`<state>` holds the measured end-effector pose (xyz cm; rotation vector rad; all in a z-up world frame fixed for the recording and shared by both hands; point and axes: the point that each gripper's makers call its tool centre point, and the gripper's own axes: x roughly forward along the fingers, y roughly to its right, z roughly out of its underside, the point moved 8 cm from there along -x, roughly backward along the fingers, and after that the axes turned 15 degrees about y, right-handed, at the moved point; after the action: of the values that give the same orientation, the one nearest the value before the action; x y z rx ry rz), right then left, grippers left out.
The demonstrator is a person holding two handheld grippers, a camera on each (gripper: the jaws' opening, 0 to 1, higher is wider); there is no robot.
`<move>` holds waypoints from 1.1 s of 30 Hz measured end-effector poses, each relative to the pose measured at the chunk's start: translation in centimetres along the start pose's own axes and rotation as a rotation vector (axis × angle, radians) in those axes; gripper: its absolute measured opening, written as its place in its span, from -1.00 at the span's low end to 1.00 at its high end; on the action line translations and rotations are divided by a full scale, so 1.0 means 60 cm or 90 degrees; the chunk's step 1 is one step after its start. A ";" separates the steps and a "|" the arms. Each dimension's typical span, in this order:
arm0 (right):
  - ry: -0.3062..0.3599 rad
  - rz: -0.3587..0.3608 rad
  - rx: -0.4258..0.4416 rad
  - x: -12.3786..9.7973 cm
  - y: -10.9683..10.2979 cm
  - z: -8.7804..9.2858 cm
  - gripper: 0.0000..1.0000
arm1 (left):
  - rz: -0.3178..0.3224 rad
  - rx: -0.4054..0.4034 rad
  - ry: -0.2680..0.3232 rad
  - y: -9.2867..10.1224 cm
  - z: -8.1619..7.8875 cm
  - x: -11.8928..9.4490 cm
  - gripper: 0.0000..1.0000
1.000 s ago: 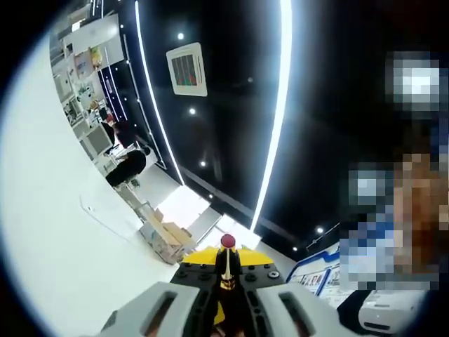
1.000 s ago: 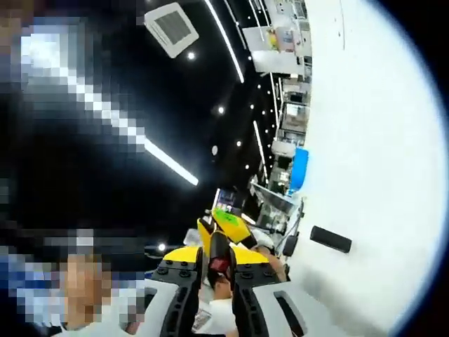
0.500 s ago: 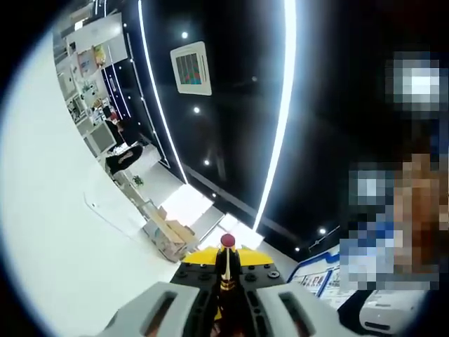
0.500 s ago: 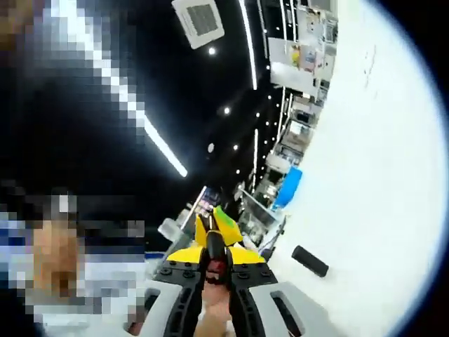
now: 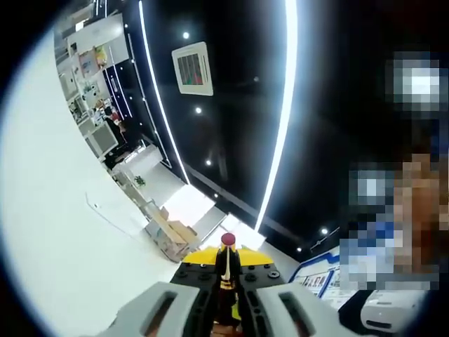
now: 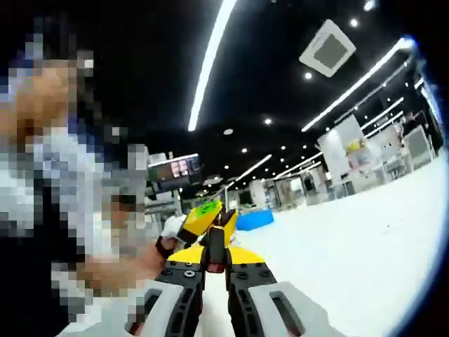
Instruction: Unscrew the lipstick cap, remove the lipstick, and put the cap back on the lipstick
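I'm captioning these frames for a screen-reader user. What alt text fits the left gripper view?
The left tongs are closed on an upright lipstick whose red tip is exposed, with no cap on it. Behind it, a tilted view shows a white surface, a dark ceiling with light strips and a vent.

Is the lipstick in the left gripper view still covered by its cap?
No: the lipstick stands bare between the left gripper's jaws, its red tip exposed.

In the left gripper view, the lipstick [image 5: 226, 270] stands upright between the jaws of the left gripper [image 5: 227, 284], its tip above them; the white table [image 5: 49, 232] spreads to the left. In the right gripper view, the cap [image 6: 216, 247] sits between the jaws of the right gripper [image 6: 215, 270], the table [image 6: 351, 246] to the right.
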<state>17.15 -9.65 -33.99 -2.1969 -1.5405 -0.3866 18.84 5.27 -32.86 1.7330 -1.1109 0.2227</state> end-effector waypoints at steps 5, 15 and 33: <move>-0.041 -0.006 -0.125 0.001 -0.003 -0.003 -0.80 | -0.004 0.005 -0.001 0.000 0.002 -0.001 -0.82; -0.042 0.036 0.173 -0.001 0.006 0.014 -0.59 | -0.005 -0.001 -0.008 -0.002 0.009 -0.001 -0.82; 0.056 0.060 0.560 -0.007 0.004 0.022 -0.62 | -0.001 -0.007 -0.007 0.001 0.010 0.000 -0.82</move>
<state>17.20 -9.42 -35.36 -1.5170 -1.2147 0.2038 18.56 4.80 -33.09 1.7268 -1.1166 0.2052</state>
